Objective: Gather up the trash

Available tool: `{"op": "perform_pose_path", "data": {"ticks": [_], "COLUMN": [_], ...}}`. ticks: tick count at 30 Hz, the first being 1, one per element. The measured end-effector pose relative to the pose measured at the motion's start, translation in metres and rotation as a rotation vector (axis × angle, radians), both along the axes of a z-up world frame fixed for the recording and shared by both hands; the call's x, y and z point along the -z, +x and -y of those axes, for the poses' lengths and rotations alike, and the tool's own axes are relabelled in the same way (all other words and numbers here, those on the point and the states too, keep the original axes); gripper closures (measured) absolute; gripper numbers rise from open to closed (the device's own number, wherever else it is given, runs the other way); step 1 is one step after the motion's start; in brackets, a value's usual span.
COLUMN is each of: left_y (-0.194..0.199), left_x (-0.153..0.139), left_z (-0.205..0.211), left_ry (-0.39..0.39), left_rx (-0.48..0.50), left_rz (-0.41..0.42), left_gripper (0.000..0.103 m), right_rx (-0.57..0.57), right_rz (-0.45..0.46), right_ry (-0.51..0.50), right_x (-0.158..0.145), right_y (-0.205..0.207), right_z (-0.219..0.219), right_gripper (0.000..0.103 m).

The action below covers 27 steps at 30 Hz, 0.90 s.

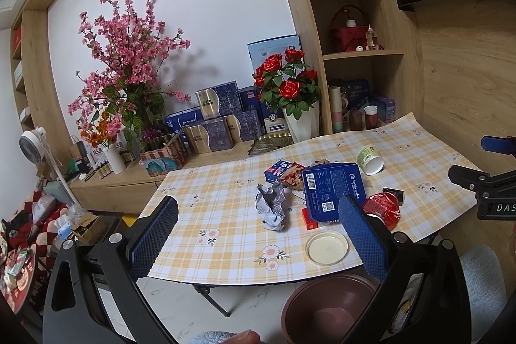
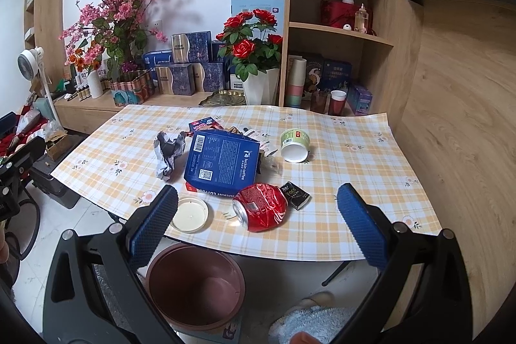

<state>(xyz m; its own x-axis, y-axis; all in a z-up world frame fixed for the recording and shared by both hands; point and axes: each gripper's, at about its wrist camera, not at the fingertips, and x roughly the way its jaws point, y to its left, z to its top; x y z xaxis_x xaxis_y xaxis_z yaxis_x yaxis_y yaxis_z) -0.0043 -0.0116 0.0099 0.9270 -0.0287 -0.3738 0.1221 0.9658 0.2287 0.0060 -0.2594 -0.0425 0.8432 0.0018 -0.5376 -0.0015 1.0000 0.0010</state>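
Observation:
Trash lies on a checked tablecloth (image 2: pixel 354 176): a blue coffee box (image 2: pixel 221 162) (image 1: pixel 333 189), crumpled grey paper (image 2: pixel 167 153) (image 1: pixel 271 205), a crushed red can (image 2: pixel 261 207) (image 1: pixel 382 208), a green-and-white cup on its side (image 2: pixel 295 145) (image 1: pixel 371 157), a round plastic lid (image 2: pixel 190 213) (image 1: pixel 327 247), a small black packet (image 2: pixel 296 195) and a small blue snack box (image 1: pixel 279 171). A brown bin (image 2: pixel 195 286) (image 1: pixel 325 308) stands on the floor under the near table edge. My left gripper (image 1: pixel 258 234) and right gripper (image 2: pixel 258 228) both hang open and empty before the table.
Behind the table a low wooden counter (image 2: pixel 96 108) carries flower vases, gift boxes and a white rose pot (image 2: pixel 261 86). Shelves (image 2: pixel 342 31) with cups stand at the back right. A fan (image 2: pixel 30 60) and clutter sit at left. A furry slipper (image 2: pixel 309 321) is near the bin.

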Motion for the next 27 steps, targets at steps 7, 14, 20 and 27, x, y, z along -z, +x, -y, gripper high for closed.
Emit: {"op": "perform_pose_path", "data": {"ticks": [7,14,20,27], "left_y": [-0.0018,-0.0039,-0.0033,-0.0033], "left_x": [-0.0001,-0.0002,-0.0003,-0.0009], "left_z": [-0.0002,-0.0006,0.0003,0.0016], "left_ry": [0.003,0.001,0.007,-0.001], "left_rx": [0.002,0.002,0.0,0.014], "left_rz": [0.001,0.003,0.002,0.003], "left_gripper": [0.005,0.005,0.005,0.005], "right_rx": [-0.003,-0.006,-0.003,-0.003], "right_rz": [0.003,0.0,0.001,-0.002], "right_ry": [0.001,-0.002,-0.001,0.0], "right_x": [0.0015,0.0013,0.0015,0.0015], "right_y": [-0.0009,-0.0005,-0.0016,-0.0003], "right_z": [-0.001,-0.0013,-0.0016,-0.0004], "right_gripper": [0.006,0.006,0.006,0.006]}}
